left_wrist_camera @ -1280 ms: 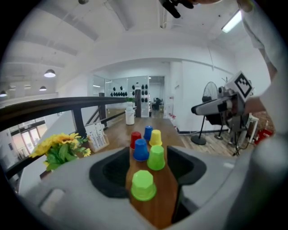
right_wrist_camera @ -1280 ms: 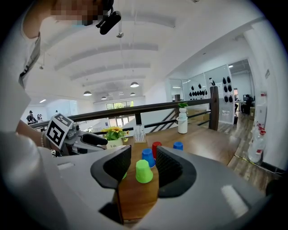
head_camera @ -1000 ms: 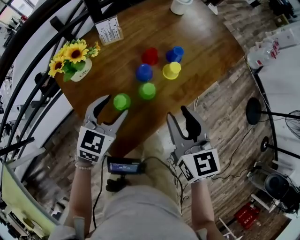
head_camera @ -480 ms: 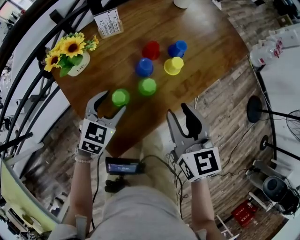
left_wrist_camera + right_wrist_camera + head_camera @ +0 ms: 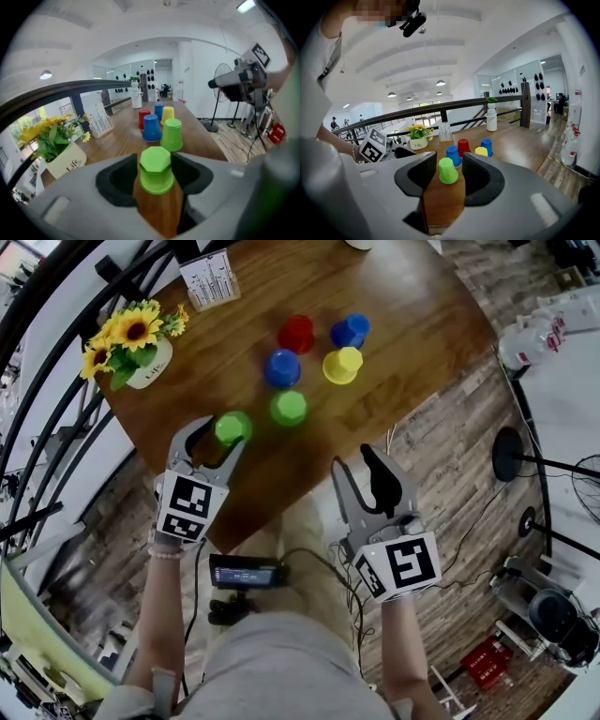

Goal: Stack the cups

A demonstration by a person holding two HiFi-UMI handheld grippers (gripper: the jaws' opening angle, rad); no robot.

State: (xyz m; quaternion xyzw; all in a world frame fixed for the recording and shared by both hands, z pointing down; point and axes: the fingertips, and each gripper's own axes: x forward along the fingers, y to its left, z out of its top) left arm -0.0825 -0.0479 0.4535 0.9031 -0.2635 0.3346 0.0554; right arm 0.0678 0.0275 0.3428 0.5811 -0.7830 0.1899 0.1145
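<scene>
Closer up, hexagon-based green cup (image 5: pixel 155 169)

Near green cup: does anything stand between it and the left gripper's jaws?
Nothing visible does. The near green cup stands mouth down between the left gripper's jaws, which have just been closing, with gaps on both sides.

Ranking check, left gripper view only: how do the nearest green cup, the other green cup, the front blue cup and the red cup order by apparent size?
1. Nearest green cup
2. Other green cup
3. Front blue cup
4. Red cup, partly hidden behind the blue one

Nearness to the camera drives this order; their true sizes may well match.
</scene>
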